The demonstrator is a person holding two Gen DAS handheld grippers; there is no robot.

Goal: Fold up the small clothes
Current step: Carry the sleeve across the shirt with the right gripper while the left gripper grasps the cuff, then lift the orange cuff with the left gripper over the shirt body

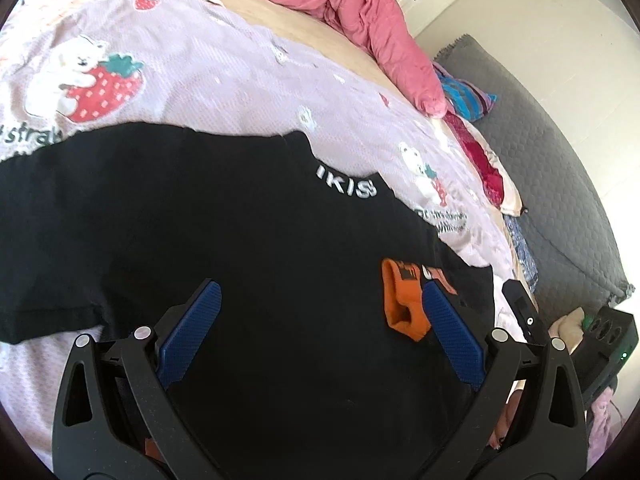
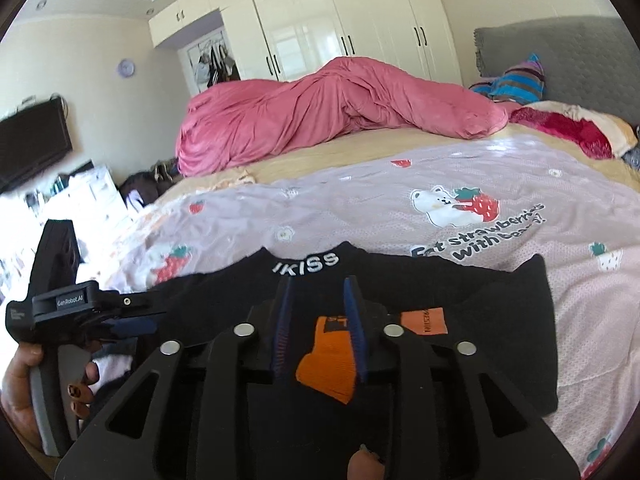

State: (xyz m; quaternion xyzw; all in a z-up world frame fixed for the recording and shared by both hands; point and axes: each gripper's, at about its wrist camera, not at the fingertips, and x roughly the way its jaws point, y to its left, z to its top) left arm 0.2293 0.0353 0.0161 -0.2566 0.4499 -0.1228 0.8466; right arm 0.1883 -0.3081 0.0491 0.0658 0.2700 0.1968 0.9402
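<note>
A small black shirt (image 1: 224,216) with white "IKISS" lettering at the collar and an orange print (image 1: 404,300) lies flat on a lilac strawberry-bear blanket (image 1: 224,64). My left gripper (image 1: 320,300) is open, its blue pads spread wide just above the shirt's lower part. In the right wrist view the same shirt (image 2: 496,320) lies collar away from me. My right gripper (image 2: 318,320) hovers over the orange print (image 2: 328,364) with its pads partly apart and nothing between them. The left gripper (image 2: 132,326) shows at the shirt's left edge, held by a hand.
A rumpled pink duvet (image 2: 320,108) lies across the far side of the bed. Striped and red pillows (image 2: 560,120) sit by the grey headboard (image 2: 560,52). White wardrobes (image 2: 340,28) stand behind. The bed edge drops off to cluttered floor at left (image 2: 80,200).
</note>
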